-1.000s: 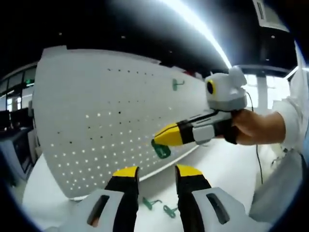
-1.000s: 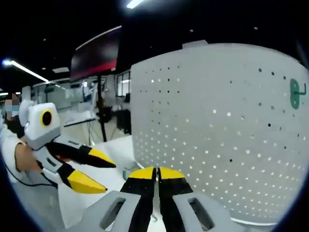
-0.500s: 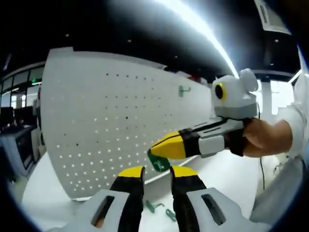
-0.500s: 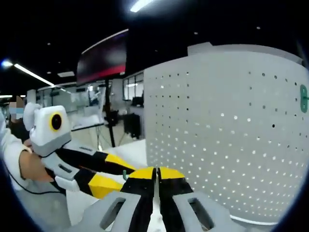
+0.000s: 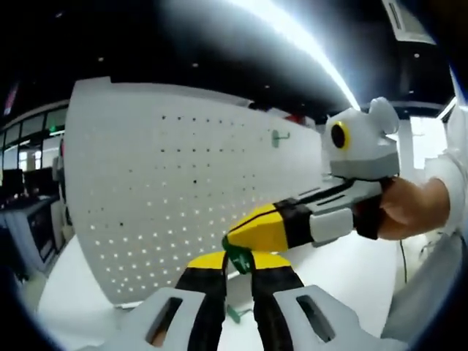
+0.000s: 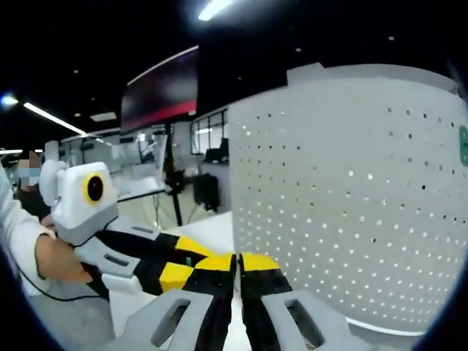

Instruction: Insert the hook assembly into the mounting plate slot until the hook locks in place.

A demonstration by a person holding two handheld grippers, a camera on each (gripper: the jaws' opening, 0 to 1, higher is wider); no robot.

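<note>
The white perforated mounting plate [image 5: 161, 190] [image 6: 351, 205] stands upright on the table. A green hook [image 5: 235, 256] hangs from the tip of my right gripper [image 5: 240, 238], which comes in from the right and is shut on it. The hook sits between the yellow tips of my left gripper [image 5: 239, 262], whose jaws stand close on either side; I cannot tell whether they press on it. In the right gripper view my right gripper [image 6: 235, 262] has its tips together, and the left gripper [image 6: 194, 262] meets it from the left.
Another green hook [image 5: 276, 137] [image 6: 463, 145] is mounted high on the plate. A loose green hook [image 5: 232, 313] lies on the white table [image 5: 73, 292] below the jaws. A hand [image 5: 409, 208] holds the right gripper. A dark monitor [image 6: 161, 91] stands behind the plate.
The left gripper's jaws have narrowed steadily. The right gripper has brought the green hook down and left, into the gap between them. Both grippers have drawn together.
</note>
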